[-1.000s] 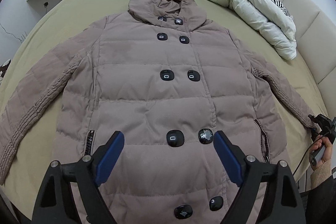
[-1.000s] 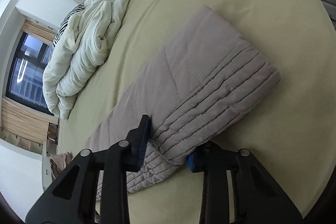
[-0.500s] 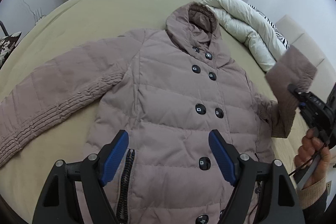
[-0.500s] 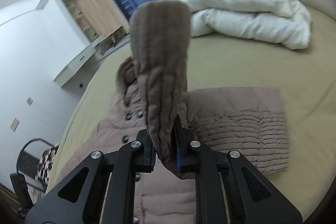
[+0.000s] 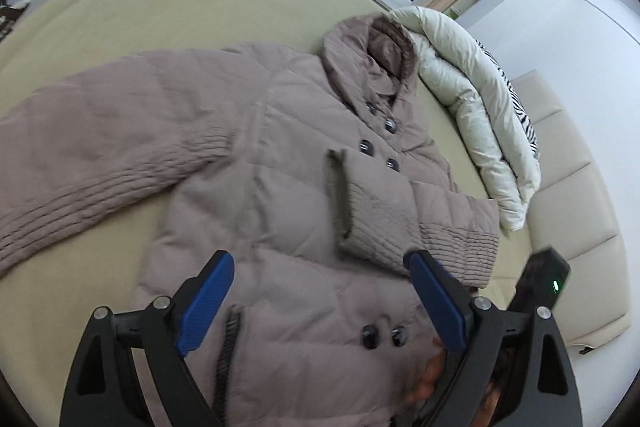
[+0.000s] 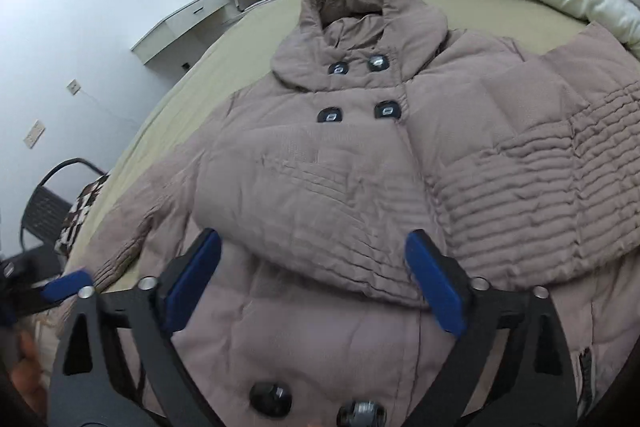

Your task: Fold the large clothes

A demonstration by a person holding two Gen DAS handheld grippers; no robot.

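one sleeve (image 6: 500,195) folded across taupe coat (image 5: 280,187), both jaws opening, empty

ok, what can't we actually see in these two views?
- Coat hem: cut off by the bottom edge, both views.
- Left sleeve cuff: past the left edge, left wrist view.
- Middle buttons: covered by the folded right sleeve.
- Hand: mostly behind the left gripper.
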